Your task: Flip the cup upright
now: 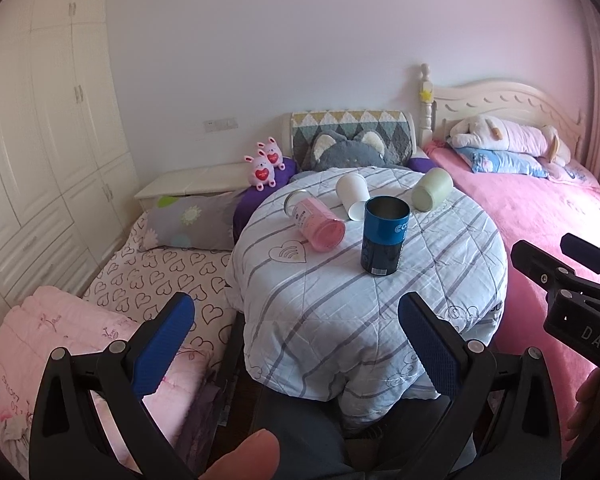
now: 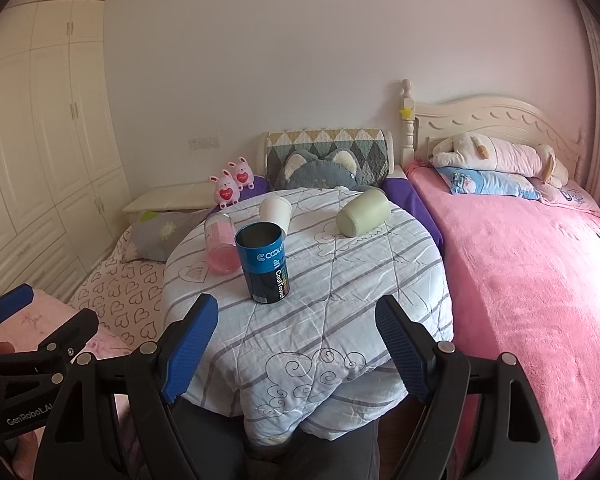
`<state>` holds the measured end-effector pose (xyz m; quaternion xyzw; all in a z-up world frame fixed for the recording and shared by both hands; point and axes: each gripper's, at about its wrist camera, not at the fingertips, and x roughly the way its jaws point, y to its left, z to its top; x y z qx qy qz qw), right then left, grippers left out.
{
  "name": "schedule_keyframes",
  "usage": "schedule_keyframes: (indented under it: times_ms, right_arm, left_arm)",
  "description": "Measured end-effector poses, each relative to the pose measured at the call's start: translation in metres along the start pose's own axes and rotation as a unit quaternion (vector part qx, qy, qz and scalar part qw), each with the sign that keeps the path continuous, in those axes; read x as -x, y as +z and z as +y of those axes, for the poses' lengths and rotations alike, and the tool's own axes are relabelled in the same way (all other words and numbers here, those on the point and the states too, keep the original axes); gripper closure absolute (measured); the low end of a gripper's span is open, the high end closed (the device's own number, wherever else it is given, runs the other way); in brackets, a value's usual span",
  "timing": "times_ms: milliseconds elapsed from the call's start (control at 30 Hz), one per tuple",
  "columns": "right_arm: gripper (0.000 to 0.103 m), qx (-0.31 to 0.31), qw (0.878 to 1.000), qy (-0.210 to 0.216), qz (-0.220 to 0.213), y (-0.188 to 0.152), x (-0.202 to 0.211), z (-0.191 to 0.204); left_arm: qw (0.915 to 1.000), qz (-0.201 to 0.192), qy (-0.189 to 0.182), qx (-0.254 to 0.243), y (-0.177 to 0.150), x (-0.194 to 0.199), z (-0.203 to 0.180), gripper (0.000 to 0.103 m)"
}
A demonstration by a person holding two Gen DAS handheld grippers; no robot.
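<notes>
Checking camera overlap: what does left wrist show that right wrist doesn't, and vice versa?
Left wrist only: the barcode low on the blue can, a thumb at the bottom edge.

Right wrist only: the can's "CoolTowel" lettering, a "GenRobot" label on the left gripper.

Both: can upright; pink cup, white cup and green cup on their sides; left and right gripper open, empty.

Your two wrist views face forward, side by side, set back from the quilt-covered table (image 1: pixel 340 300) they share.
</notes>
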<state>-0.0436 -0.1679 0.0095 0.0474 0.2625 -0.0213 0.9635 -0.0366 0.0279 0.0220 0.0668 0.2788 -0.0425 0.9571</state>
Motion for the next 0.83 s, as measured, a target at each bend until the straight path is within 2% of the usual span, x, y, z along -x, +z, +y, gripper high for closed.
schedule_keyframes:
  times_ms: [467, 833]
  right_arm:
    - [0.021, 0.000, 1.000, 0.007, 0.009, -0.0028, -0.0038, -0.0019]
    - [0.021, -0.001, 1.000, 0.014, 0.016, -0.0031, -0.0064, -0.0015]
  left_arm:
    - [0.9999, 0.003, 0.014, -0.001, 0.0025, 0.0003, -0.0031, 0.000]
    - [1.0000, 0.002, 0.005, 0.005, 0.0010, 0.0011, -0.0044, 0.000]
